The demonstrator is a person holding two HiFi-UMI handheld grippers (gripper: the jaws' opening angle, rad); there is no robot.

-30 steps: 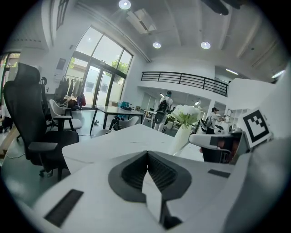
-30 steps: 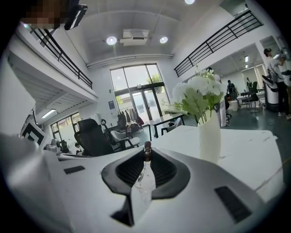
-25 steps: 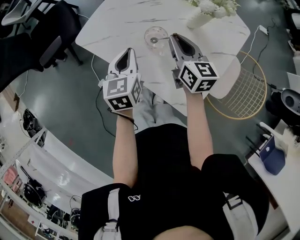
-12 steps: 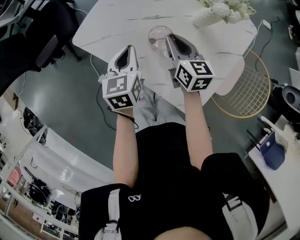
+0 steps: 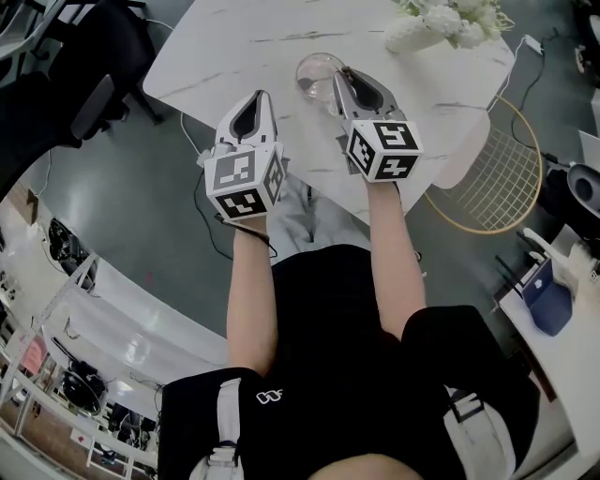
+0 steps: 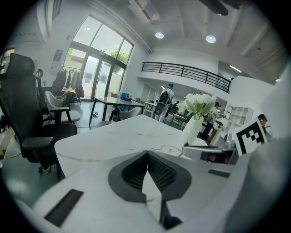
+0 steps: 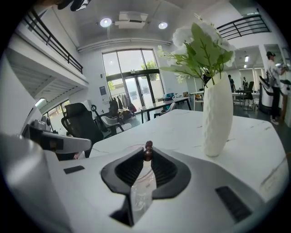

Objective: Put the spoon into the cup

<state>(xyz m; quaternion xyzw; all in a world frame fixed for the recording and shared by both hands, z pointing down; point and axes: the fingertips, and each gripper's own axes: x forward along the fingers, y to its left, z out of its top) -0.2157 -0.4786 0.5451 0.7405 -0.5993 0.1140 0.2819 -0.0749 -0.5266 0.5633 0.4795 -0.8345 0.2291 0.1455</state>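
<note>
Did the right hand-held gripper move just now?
Yes: right hand-held gripper went toward the cup, tip now over its rim; jaws just opening, spoon between them.

The table (image 5: 234,56) is white with grey veins

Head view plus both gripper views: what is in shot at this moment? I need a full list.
table: one, white marble, top of the head view
cup: one, clear glass, on the table at the right tongs' tips
spoon: one, only a dark knobbed end shows, between the right tongs' tips
vase: one, white, on the table, holding white flowers
office chair: one, black, left of the table
wire frame: one, gold, round, right of the table
left tongs: shut, empty, over the table's near edge
right tongs: closed on the spoon's end, jaws just opened slightly
forearms: two, behind the tongs
</note>
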